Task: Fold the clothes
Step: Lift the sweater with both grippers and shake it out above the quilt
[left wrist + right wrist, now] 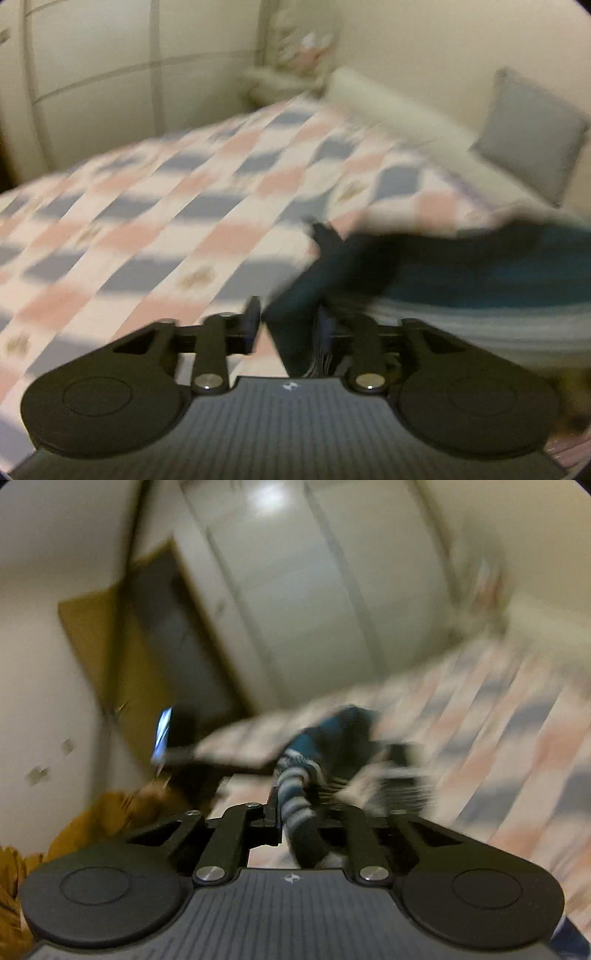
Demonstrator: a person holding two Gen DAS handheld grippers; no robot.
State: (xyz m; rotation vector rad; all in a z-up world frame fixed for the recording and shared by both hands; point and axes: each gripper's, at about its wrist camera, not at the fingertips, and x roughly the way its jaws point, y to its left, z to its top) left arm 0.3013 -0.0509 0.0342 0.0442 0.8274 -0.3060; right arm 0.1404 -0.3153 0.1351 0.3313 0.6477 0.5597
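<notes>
A striped garment (461, 273) in dark navy, teal and grey-white hangs over the bed at the right of the left wrist view. My left gripper (290, 323) is shut on a dark fold of it. In the right wrist view the same striped garment (306, 775) runs from between the fingers out over the bed, and my right gripper (295, 812) is shut on its grey-and-white striped part. Both views are blurred by motion.
The bed (166, 206) has a pink, blue and white checked cover. A grey pillow (532, 133) and a white bolster (391, 99) lie at its head. White wardrobe doors (295, 602) stand beyond the bed, with a brown door (122, 650) and mustard cloth (92, 827) at left.
</notes>
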